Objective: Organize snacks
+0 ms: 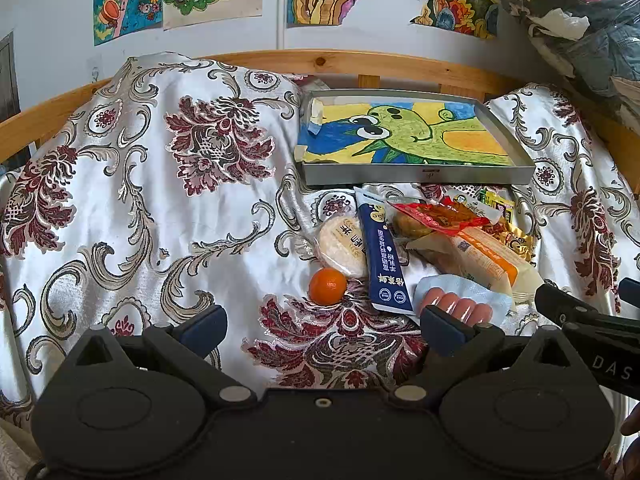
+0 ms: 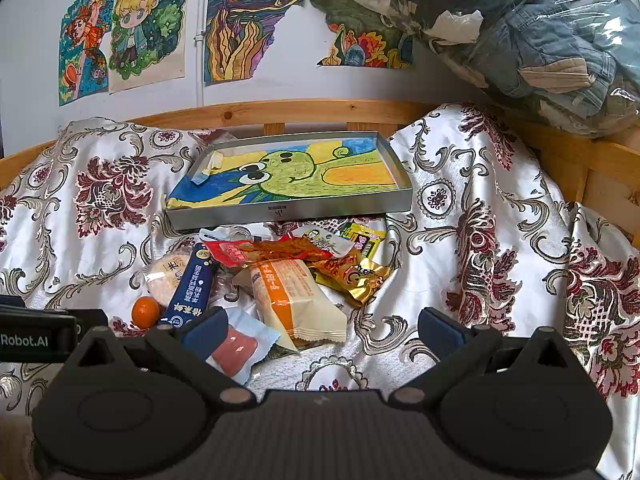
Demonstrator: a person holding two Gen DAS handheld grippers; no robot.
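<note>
A pile of snacks lies on the patterned cloth in front of a grey metal tray (image 1: 420, 174) (image 2: 288, 212) lined with a cartoon drawing. In the pile I see a small orange (image 1: 328, 286) (image 2: 145, 312), a round rice cracker (image 1: 340, 246), a dark blue stick pack (image 1: 386, 256) (image 2: 192, 284), a sausage packet (image 1: 456, 302) (image 2: 236, 350), an orange-and-cream bread pack (image 2: 296, 300) and a red wrapper (image 2: 264, 252). My left gripper (image 1: 324, 326) is open just short of the orange. My right gripper (image 2: 316, 326) is open over the near end of the bread pack.
A wooden bed rail (image 2: 280, 114) runs behind the tray, under drawings on the wall. A clear bag of clothes (image 2: 540, 40) sits at the upper right. The cloth (image 1: 160, 200) rises in folds to the left and right of the pile.
</note>
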